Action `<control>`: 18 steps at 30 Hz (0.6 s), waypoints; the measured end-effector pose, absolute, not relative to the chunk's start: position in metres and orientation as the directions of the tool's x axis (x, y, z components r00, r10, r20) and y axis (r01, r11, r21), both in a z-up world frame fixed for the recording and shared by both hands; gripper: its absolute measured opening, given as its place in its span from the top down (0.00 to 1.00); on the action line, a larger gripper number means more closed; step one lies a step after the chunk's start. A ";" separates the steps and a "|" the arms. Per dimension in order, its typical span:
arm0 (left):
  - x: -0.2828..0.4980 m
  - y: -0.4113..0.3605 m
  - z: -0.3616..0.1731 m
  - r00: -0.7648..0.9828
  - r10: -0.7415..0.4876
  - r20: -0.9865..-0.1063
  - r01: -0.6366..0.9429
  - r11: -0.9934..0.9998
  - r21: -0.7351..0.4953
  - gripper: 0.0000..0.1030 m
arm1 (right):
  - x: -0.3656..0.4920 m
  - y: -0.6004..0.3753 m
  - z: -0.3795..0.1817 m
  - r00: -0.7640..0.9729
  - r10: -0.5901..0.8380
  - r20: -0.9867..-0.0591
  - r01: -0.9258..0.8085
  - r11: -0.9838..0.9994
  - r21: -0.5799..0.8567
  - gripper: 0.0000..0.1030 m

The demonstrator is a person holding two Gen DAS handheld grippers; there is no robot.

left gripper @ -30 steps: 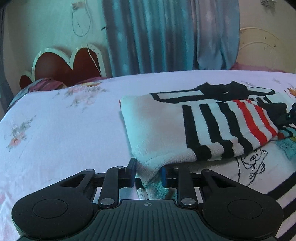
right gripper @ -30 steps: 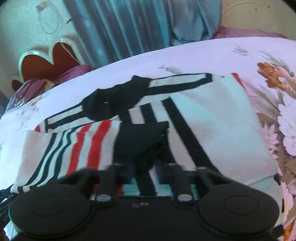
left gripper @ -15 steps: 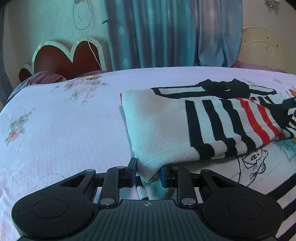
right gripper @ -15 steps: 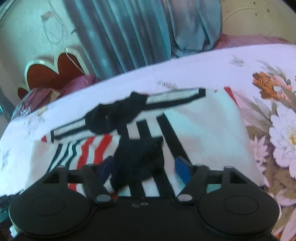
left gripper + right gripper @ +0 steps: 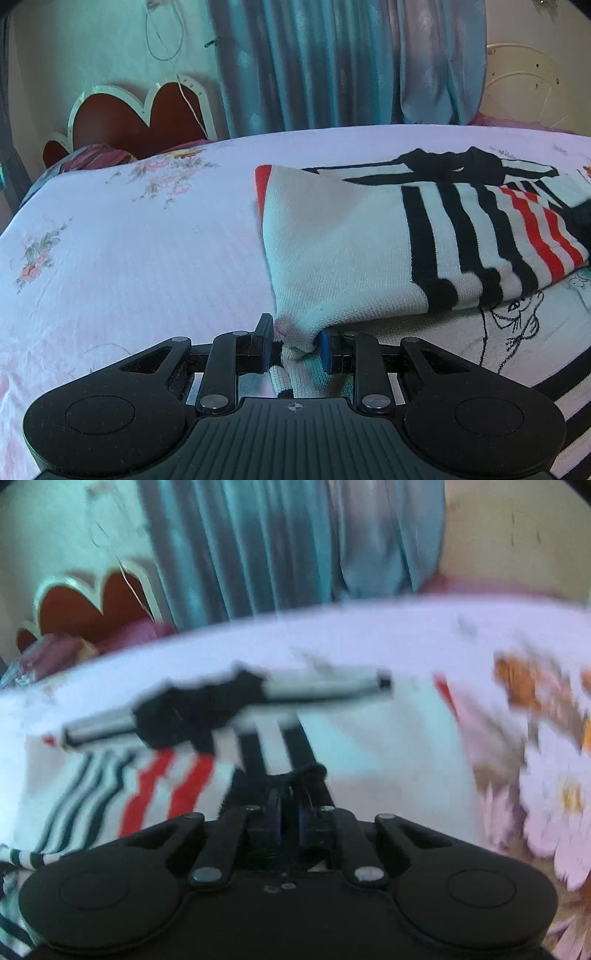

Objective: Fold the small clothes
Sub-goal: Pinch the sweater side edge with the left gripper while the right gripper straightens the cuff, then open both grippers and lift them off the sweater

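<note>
L gripper (image 5: 293, 350) pinches sweater (image 5: 343, 258) corner; R gripper (image 5: 290, 818) clamped on black cuff (image 5: 295, 775). Bed (image 5: 129, 251) w/ headboard (image 5: 122, 118) + curtain (image 5: 332, 62) at far edge.

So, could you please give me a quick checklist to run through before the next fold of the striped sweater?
1. Left gripper holds the white corner of the striped sweater: ok, its fingers press on the knit.
2. Right gripper has the black cuff: ok, it is shut on dark fabric.
3. Folded sleeve lies flat across the sweater: ok in the left view.
4. Bed sheet beside the sweater is free for the fold: ok.
5. Right view sharp enough to judge alignment: not ok, it is blurred.
6. Sweater's lower hem straight: cannot tell, it is out of view.
</note>
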State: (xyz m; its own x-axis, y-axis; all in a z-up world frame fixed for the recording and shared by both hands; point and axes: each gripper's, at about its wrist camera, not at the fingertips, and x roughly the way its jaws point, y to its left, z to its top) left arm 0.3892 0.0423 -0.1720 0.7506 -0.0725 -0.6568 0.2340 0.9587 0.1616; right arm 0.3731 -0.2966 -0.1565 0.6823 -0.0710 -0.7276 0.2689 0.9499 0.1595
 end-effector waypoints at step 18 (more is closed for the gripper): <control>0.382 0.029 -0.118 0.693 -0.222 -0.686 0.275 0.961 -0.033 0.76 | 0.368 -0.293 -0.122 0.746 -0.056 -0.664 0.196 0.971 0.139 0.73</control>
State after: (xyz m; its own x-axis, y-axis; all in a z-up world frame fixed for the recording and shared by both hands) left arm 0.3819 0.0293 -0.1184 0.6932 -0.2222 -0.6856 0.2755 0.9607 -0.0328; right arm 0.3683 -0.2935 -0.1219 0.7459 -0.0557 -0.6637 0.1959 0.9708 0.1387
